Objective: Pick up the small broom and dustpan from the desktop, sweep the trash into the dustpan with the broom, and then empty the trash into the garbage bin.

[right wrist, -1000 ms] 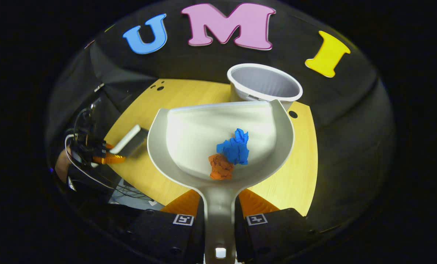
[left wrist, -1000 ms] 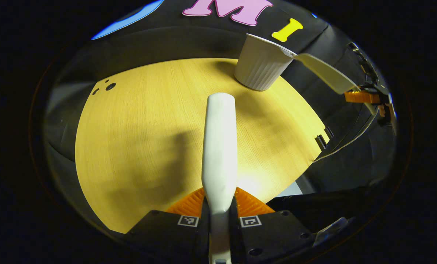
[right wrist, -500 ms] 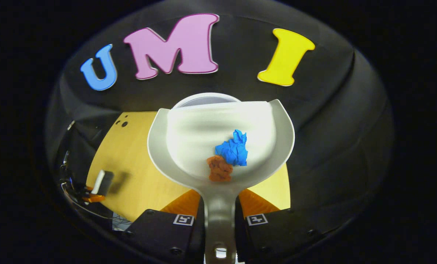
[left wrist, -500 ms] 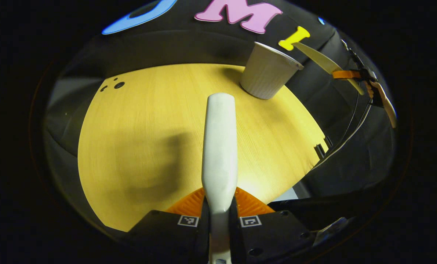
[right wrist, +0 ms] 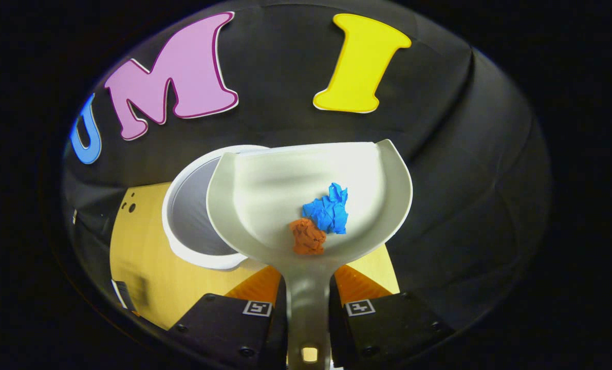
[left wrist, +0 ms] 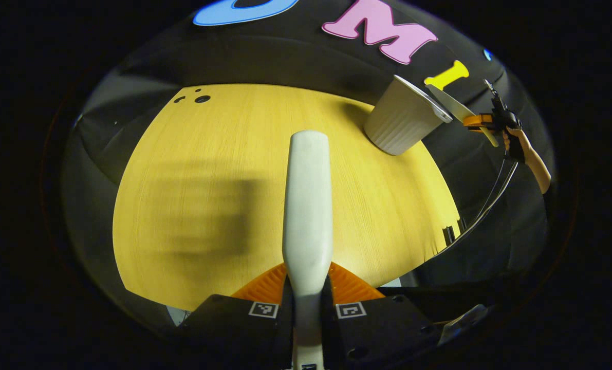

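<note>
Both grippers clamped: right gripper (right wrist: 308, 288) grips pale plastic dustpan (right wrist: 264, 190) holding blue paper wad (right wrist: 329, 209) and orange wad (right wrist: 308, 236) above white ribbed bin (right wrist: 195, 226); left gripper (left wrist: 308, 288) grips white broom handle (left wrist: 308, 205). Sweeping done, tipping left.

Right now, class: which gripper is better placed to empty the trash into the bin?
Right. The right gripper holds the dustpan with both paper scraps beside the bin; the left gripper holds only the broom.

One broom (left wrist: 308, 205); one dustpan (right wrist: 311, 205), at twelve o'clock from its gripper; two paper scraps in the pan, one blue (right wrist: 327, 210), one orange (right wrist: 308, 237); one bin (right wrist: 195, 221) at ten o'clock of the pan; one table (left wrist: 208, 169); two grippers (left wrist: 308, 277) (right wrist: 308, 285).
</note>
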Action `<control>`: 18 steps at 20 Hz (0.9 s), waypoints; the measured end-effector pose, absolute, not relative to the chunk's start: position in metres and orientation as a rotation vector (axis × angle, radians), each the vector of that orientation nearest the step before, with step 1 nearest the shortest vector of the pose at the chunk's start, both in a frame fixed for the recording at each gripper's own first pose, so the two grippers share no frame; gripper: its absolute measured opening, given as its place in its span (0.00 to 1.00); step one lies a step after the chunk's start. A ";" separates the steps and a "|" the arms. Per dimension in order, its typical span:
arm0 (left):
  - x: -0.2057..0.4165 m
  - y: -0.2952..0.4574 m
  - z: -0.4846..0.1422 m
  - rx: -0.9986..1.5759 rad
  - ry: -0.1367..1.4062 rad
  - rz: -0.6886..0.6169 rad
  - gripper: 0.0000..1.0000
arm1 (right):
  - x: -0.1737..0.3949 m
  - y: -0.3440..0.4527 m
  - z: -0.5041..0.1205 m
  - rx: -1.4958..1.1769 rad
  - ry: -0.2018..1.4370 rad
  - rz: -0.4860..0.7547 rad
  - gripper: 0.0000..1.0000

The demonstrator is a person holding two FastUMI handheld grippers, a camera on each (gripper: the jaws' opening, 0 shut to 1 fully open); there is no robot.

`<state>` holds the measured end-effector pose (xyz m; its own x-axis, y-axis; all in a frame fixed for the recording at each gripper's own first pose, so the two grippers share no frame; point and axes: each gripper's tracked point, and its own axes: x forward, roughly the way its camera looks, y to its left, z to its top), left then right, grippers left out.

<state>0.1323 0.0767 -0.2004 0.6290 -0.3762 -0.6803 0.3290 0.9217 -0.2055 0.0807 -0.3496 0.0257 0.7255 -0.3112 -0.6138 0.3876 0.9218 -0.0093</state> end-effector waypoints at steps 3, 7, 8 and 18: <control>0.131 0.073 -0.204 -0.103 0.801 -0.384 0.27 | 0.085 -0.349 0.029 0.046 0.645 -0.409 0.37; 0.132 0.074 -0.200 -0.125 0.790 -0.349 0.26 | 0.078 -0.340 0.032 -0.157 0.661 -0.448 0.37; 0.132 0.075 -0.199 -0.129 0.789 -0.343 0.27 | 0.078 -0.342 0.032 -0.246 0.662 -0.469 0.37; 0.121 0.101 -0.221 -0.117 0.848 -0.273 0.26 | 0.085 -0.344 0.059 -0.858 0.657 -0.552 0.37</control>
<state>0.1206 0.1005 -0.2213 0.6291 -0.2839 -0.7236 0.1911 0.9588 -0.2101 0.0850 -0.3443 0.0588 0.6750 -0.6750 -0.2980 0.1772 0.5404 -0.8226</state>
